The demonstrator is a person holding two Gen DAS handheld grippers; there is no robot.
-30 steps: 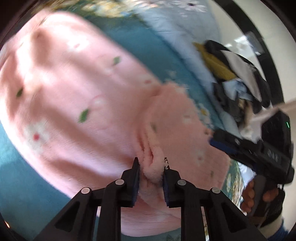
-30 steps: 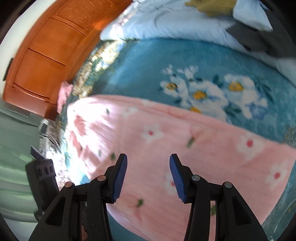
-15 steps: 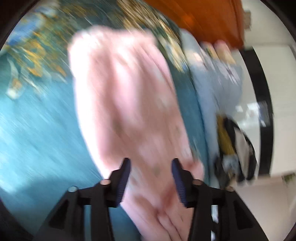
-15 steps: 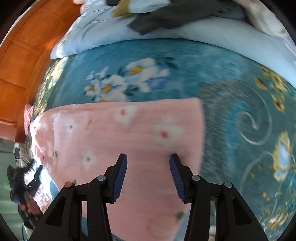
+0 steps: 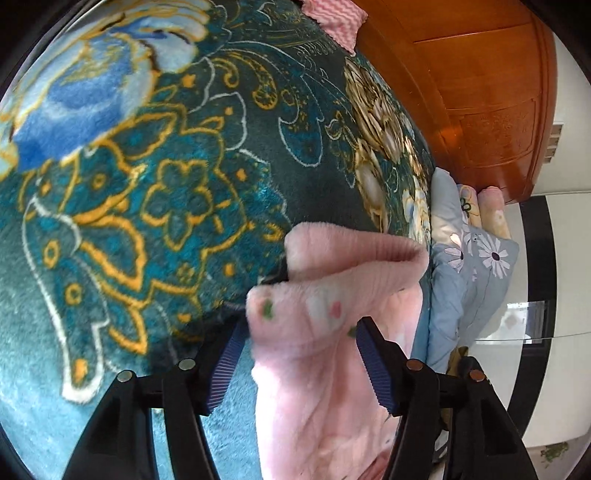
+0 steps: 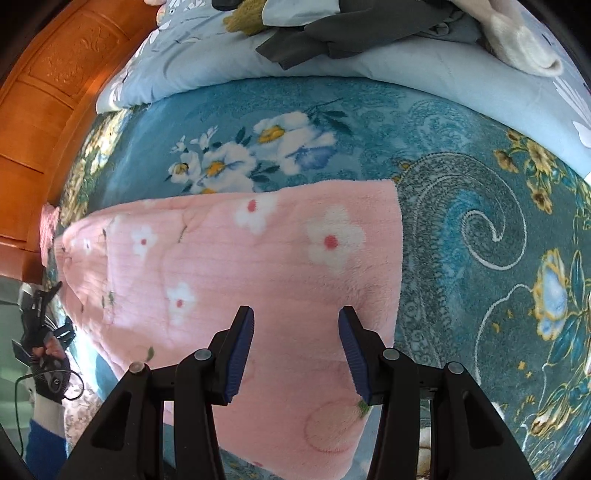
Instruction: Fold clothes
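A pink fleece garment (image 6: 258,266) with white flowers lies folded flat on the teal flowered blanket (image 6: 461,229). My right gripper (image 6: 295,312) hovers open over its near right part, with nothing pinched. In the left wrist view one end of the garment (image 5: 332,295) bulges up in a loose fold between the fingers of my left gripper (image 5: 300,325). Its jaws stand wide apart, and the pads do not press the cloth. At the far left edge of the right wrist view a hand (image 6: 48,350) holds the left gripper by the garment's other end.
A wooden headboard (image 5: 480,92) borders the bed. A pale blue quilt (image 6: 369,74) at the back carries a heap of dark and yellow clothes (image 6: 351,29). A pink zigzag cloth (image 5: 332,18) lies near the headboard, and rolled bedding (image 5: 487,210) sits beside the quilt.
My left gripper let go of the pink fold, opened wide and swung round to the garment's end. The right gripper shifted toward the garment's right edge and stayed open.
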